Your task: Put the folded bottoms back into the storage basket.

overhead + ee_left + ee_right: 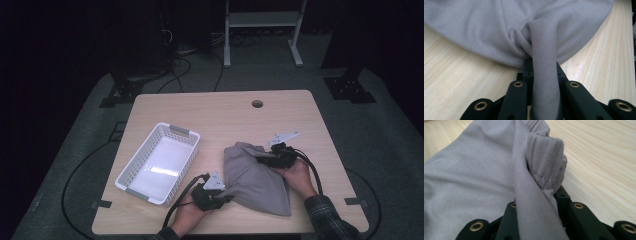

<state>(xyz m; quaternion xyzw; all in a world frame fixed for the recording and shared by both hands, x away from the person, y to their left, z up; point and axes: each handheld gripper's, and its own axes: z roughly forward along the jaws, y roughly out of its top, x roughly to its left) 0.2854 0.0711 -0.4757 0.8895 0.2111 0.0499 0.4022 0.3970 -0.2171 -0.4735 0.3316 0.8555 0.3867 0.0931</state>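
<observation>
A grey cloth (255, 180) lies crumpled on the right half of the wooden table (225, 115). My left gripper (225, 197) is at the cloth's near left corner and is shut on a pinched fold of it. In the left gripper view that fold of cloth (524, 30) runs down between the black jaws of the left gripper (543, 65). My right gripper (262, 160) is at the cloth's far right edge. In the right gripper view a bunched hem of the cloth (474, 175) is clamped between the jaws of the right gripper (539, 195).
A white slatted basket (132, 170) with grey handles stands on the table's left half, with nothing in it. A round cable hole (257, 103) sits near the far edge. Cables trail from both grippers toward the near edge.
</observation>
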